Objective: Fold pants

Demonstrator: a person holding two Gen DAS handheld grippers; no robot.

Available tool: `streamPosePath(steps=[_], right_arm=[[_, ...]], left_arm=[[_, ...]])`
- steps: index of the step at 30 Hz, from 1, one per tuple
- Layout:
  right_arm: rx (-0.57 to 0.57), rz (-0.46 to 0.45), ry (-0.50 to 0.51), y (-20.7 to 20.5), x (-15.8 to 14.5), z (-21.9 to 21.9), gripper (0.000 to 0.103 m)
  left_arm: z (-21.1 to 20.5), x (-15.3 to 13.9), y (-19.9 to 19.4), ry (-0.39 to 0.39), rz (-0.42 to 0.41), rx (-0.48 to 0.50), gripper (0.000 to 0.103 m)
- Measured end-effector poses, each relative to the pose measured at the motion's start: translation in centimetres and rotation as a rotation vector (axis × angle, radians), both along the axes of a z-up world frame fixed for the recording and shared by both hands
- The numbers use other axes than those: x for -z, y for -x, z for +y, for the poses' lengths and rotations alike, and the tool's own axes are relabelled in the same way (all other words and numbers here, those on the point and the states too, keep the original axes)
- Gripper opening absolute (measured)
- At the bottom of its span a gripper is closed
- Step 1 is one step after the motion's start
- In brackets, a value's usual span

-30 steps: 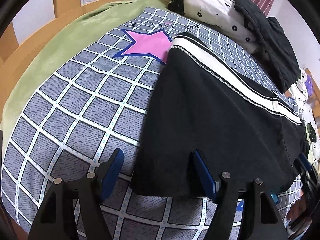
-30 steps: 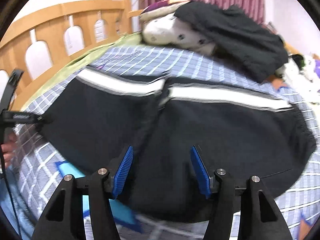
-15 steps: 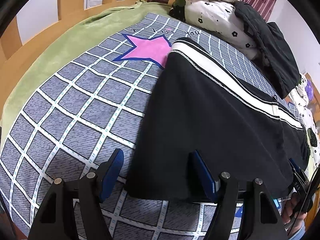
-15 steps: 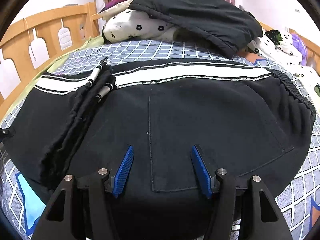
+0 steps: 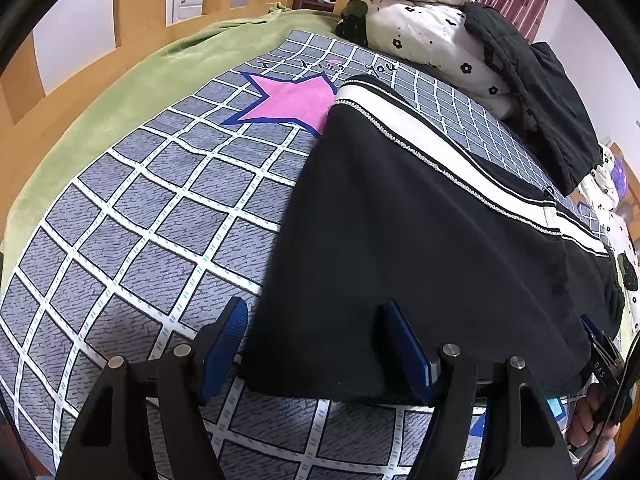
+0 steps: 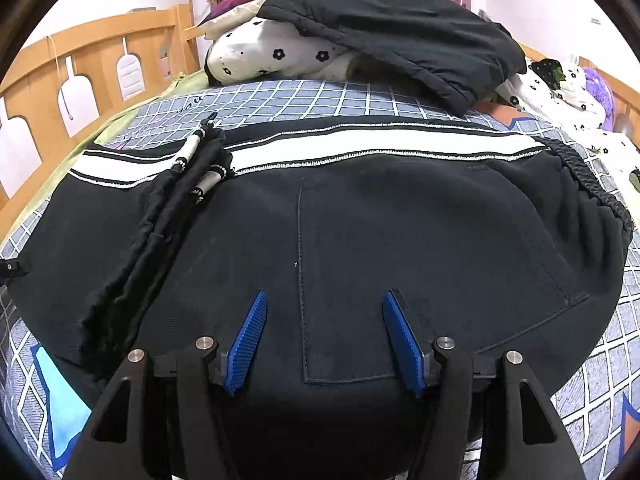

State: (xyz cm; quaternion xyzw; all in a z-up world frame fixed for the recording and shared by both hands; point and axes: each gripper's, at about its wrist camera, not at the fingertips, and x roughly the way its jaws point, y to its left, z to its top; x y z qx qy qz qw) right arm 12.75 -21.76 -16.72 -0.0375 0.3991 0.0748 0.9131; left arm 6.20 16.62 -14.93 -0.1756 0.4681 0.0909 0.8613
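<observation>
Checked bedspread (image 5: 132, 240) carried the black pants (image 6: 400, 232), already doubled over. Left gripper (image 5: 316, 344) straddled the leg-end corner and right gripper (image 6: 324, 332) the seat, jaws of both open; closing shallowly risked pinching only the top layer

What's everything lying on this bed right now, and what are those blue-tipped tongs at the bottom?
pants: one, black with white side stripe, spread on the bed.
bedspread: one, grey-blue grid, pink star, under the pants.
green blanket: one, along the wooden rail.
flowered pillow: one, white with black flowers, at the head.
black jacket: one, draped over the pillow.
left gripper: blue pads, open, at the pants' corner.
right gripper: blue pads, open, over the pants.
</observation>
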Motion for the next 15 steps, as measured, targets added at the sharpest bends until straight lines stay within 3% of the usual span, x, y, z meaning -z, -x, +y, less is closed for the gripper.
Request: streamPosePath(steps=[15], right_arm=[[0.0,0.001,-0.002,0.0,0.0,0.0,0.061]], left_arm=[[3.2,-0.1,3.8,0.181,-0.047,-0.088,0.066]])
